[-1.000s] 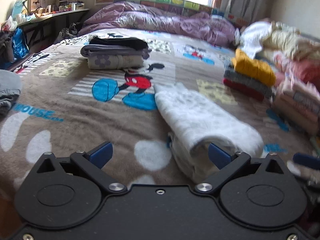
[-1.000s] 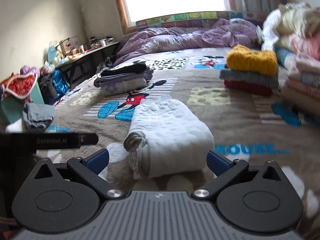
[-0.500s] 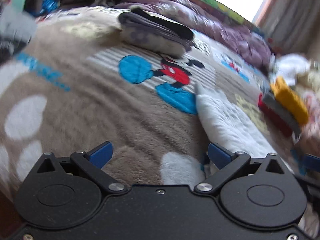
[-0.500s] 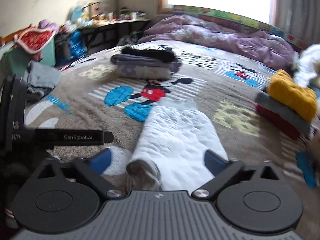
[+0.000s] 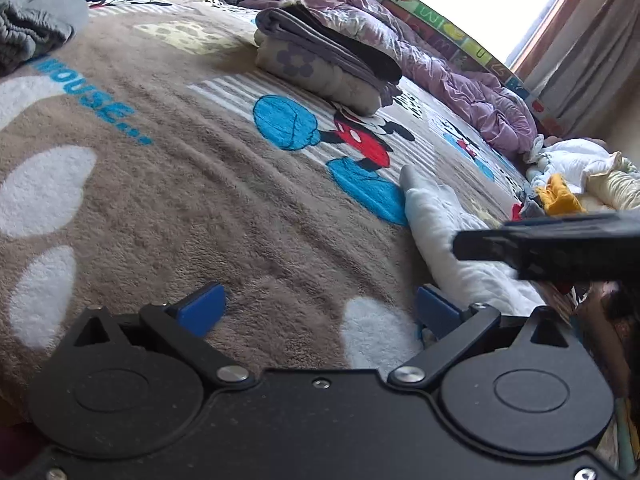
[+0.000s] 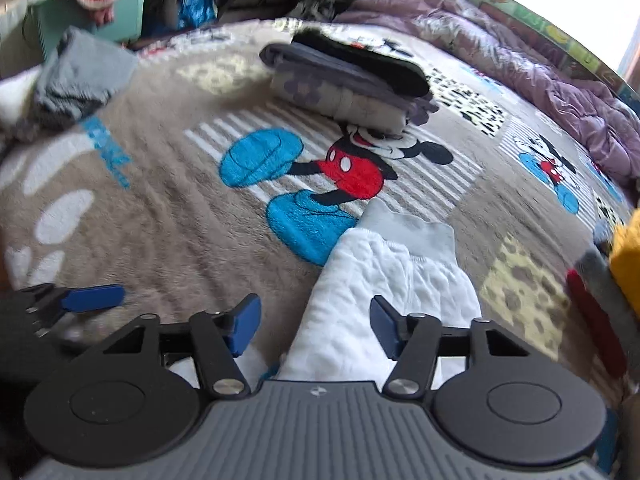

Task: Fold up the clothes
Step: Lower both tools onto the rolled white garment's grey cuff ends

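Note:
A folded white quilted garment (image 6: 384, 284) lies on the brown Mickey Mouse blanket (image 6: 168, 216). My right gripper (image 6: 314, 322) is open, its blue fingers straddling the garment's near end. In the left wrist view the garment (image 5: 448, 240) lies to the right. My left gripper (image 5: 318, 310) is open and empty over the blanket (image 5: 180, 200), its right finger close beside the garment. The right gripper's body (image 5: 560, 240) crosses that view at the right.
A folded stack of grey and black clothes (image 6: 348, 80) sits further up the bed. A purple duvet (image 5: 460, 76) lies along the window side. Yellow, grey and red folded clothes (image 6: 612, 276) are at the right. A grey garment (image 6: 80, 76) lies at the left edge.
Both grippers have swung left and dropped lower toward the bed. The right gripper's fingers have narrowed around the white garment. The left gripper now sits left of the garment.

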`<action>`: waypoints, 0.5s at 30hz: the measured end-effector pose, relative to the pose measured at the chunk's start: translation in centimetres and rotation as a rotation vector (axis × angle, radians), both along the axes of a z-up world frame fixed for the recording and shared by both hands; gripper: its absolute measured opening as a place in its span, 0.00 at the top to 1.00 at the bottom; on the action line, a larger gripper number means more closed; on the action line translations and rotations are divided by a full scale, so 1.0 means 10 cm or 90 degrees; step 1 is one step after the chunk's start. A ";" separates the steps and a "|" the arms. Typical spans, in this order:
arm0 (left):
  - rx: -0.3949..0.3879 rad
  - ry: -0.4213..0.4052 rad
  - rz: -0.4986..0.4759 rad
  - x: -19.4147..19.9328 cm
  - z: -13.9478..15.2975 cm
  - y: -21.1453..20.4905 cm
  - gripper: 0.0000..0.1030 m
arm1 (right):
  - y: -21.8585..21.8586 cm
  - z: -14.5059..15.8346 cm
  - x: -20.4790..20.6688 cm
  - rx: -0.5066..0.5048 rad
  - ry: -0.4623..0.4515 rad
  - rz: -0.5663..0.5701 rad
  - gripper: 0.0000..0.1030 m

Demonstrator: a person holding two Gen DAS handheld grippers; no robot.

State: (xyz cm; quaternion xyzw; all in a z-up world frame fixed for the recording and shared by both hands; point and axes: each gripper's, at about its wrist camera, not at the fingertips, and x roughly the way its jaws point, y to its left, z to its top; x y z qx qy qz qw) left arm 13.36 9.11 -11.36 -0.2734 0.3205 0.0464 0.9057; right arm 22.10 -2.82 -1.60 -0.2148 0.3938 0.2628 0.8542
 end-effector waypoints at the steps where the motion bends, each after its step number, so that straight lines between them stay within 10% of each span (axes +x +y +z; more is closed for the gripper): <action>1: -0.007 -0.001 -0.003 -0.01 0.00 0.02 0.01 | 0.04 -0.02 0.06 -0.010 0.004 0.000 0.46; 15: -0.031 -0.030 -0.070 -0.05 -0.01 -0.03 0.01 | 0.36 -0.44 0.72 -0.123 0.060 -0.050 0.56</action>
